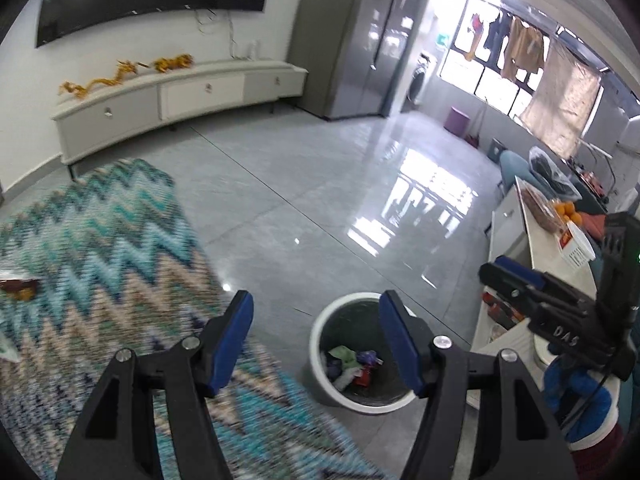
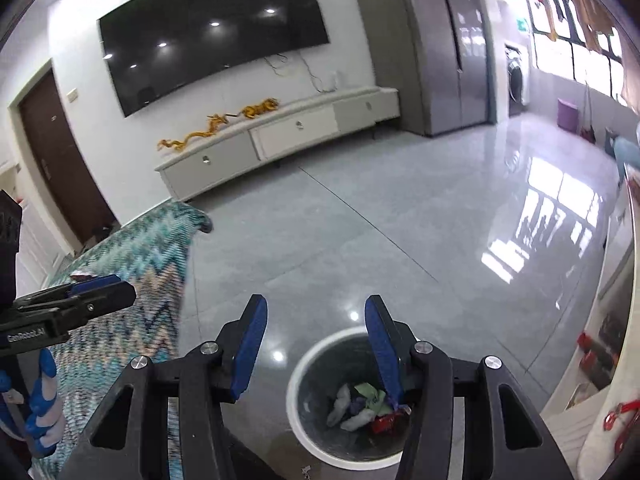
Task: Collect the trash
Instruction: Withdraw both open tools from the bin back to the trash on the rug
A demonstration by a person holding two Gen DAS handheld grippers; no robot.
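A round bin with a white rim [image 1: 320,384] [image 2: 340,334] stands on the grey floor and holds several crumpled wrappers [image 1: 352,366] [image 2: 366,404]. My left gripper [image 1: 316,304] hangs above and left of it, open, with nothing between its blue pads. My right gripper [image 2: 316,308] hovers over the bin, also open and empty. Each wrist view shows the other gripper from the side: the right gripper [image 1: 496,268] and the left gripper [image 2: 120,288]. A brown wrapper [image 1: 18,286] lies on the zigzag rug [image 1: 100,240] at far left.
A long white TV cabinet [image 2: 296,128] with gold ornaments runs along the far wall under a big dark screen. A low white table [image 1: 536,236] with a basket of oranges stands right of the bin. Glossy floor tiles [image 2: 400,220] stretch ahead. A blue-gloved hand [image 2: 40,400] holds the left gripper.
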